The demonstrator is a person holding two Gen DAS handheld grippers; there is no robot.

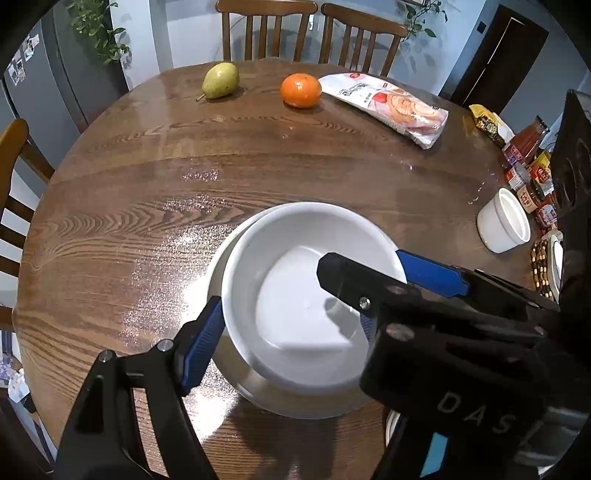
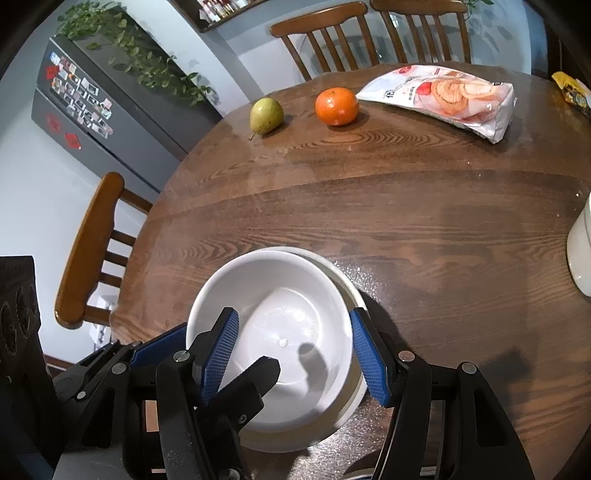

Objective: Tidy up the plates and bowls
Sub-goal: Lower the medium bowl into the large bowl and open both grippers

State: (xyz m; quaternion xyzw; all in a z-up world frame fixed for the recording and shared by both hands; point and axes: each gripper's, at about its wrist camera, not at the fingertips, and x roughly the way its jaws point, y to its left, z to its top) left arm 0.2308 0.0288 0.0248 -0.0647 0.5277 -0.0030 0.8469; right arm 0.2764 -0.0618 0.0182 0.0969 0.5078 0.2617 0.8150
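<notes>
A white bowl (image 1: 295,302) sits nested in a second white bowl (image 1: 236,236) on the round wooden table (image 1: 147,192). Both grippers are at the bowls from the near side. In the left wrist view my left gripper (image 1: 284,328) is open, its left pad beside the bowl's left rim; the right finger is hidden behind the right gripper, whose fingers straddle the right rim. In the right wrist view my right gripper (image 2: 295,354) is open around the top bowl (image 2: 288,314), one pad at the right rim; the lower bowl (image 2: 351,291) peeks out.
A pear (image 1: 220,80), an orange (image 1: 300,90) and a snack bag (image 1: 388,105) lie at the far side. A small white cup (image 1: 504,219), sauce bottles and jars (image 1: 528,155) stand at the right. Wooden chairs (image 1: 266,29) ring the table.
</notes>
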